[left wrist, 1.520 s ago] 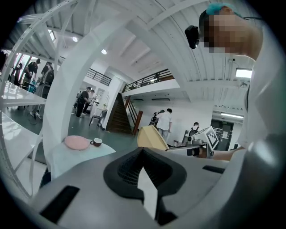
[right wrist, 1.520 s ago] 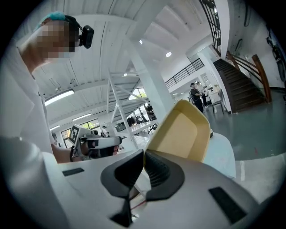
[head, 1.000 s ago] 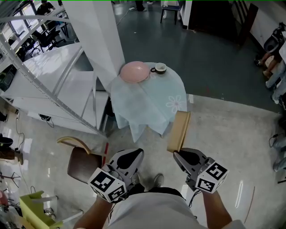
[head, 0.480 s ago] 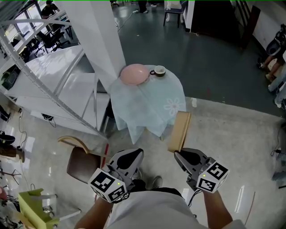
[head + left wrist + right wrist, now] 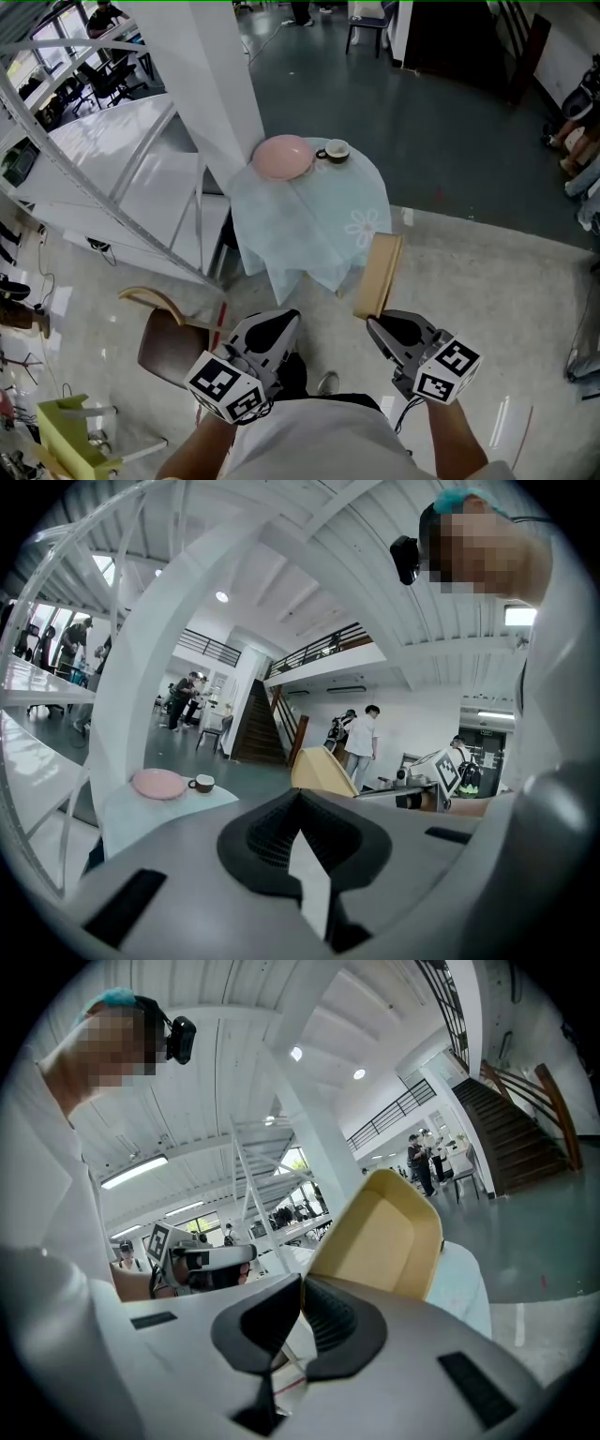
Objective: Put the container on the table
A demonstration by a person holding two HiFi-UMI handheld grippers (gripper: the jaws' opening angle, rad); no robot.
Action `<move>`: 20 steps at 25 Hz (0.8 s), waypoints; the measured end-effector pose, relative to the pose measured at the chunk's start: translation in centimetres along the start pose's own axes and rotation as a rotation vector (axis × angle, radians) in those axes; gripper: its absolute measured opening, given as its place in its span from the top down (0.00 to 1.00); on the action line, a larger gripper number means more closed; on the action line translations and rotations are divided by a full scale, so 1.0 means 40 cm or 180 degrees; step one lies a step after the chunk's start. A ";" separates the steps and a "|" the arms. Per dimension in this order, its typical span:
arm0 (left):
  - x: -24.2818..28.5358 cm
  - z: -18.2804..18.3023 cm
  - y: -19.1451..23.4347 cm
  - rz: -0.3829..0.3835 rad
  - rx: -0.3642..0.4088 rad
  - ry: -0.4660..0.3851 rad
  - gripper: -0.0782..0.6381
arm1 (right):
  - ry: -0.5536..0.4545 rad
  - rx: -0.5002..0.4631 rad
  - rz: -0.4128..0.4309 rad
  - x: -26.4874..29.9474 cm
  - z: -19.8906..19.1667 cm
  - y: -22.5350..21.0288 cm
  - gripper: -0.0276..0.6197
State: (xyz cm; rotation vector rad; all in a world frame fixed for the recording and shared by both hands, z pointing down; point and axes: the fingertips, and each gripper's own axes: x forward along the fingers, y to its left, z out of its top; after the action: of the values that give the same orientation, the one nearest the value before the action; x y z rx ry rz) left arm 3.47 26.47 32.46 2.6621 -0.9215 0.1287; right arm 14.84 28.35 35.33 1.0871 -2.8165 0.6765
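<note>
Over the last second very little had changed: the person had edged only slightly toward the round bench (image 5: 319, 220), which stayed at twelve o'clock ahead of them and well apart. The right gripper (image 5: 377, 323) still pinched the lower edge of the tan container (image 5: 378, 274), which stood on end above its jaws, open side facing left. The left gripper (image 5: 281, 323) remained closed on nothing. A pink plate (image 5: 284, 156) and a cup (image 5: 336, 150) sat at the bench's far edge, leaving the near cloth free. To my eye the carry was still under way, with the placing not yet begun.
</note>
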 end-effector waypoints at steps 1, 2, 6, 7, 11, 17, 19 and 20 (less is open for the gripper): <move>0.004 0.000 0.008 -0.0001 -0.0010 -0.0005 0.86 | 0.0006 0.0003 -0.0002 0.007 0.001 -0.006 0.91; 0.008 0.000 0.017 -0.0002 -0.0019 -0.0008 0.86 | 0.0015 0.0004 -0.0005 0.015 0.002 -0.012 0.91; 0.022 0.006 0.066 0.0007 -0.0051 -0.0021 0.86 | 0.0057 0.0003 -0.0002 0.061 0.009 -0.035 0.91; 0.025 0.007 0.081 0.0013 -0.0061 -0.0019 0.86 | 0.0065 0.0006 0.0003 0.075 0.012 -0.040 0.91; 0.035 0.011 0.153 0.0029 -0.0106 0.0001 0.86 | 0.0101 0.0025 0.0035 0.148 0.022 -0.057 0.91; 0.053 0.036 0.278 0.0032 -0.0191 0.0027 0.86 | 0.0188 0.0052 0.0042 0.270 0.052 -0.087 0.91; 0.061 0.043 0.322 0.0013 -0.0218 0.0041 0.86 | 0.0216 0.0072 0.0024 0.313 0.060 -0.101 0.91; 0.066 0.047 0.345 0.0002 -0.0231 0.0049 0.86 | 0.0230 0.0081 0.0014 0.335 0.065 -0.108 0.91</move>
State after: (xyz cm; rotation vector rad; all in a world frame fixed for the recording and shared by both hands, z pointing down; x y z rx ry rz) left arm -2.99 14.07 34.92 2.5906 -0.9048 0.1134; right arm 7.86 15.99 37.29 1.0383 -2.7579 0.7384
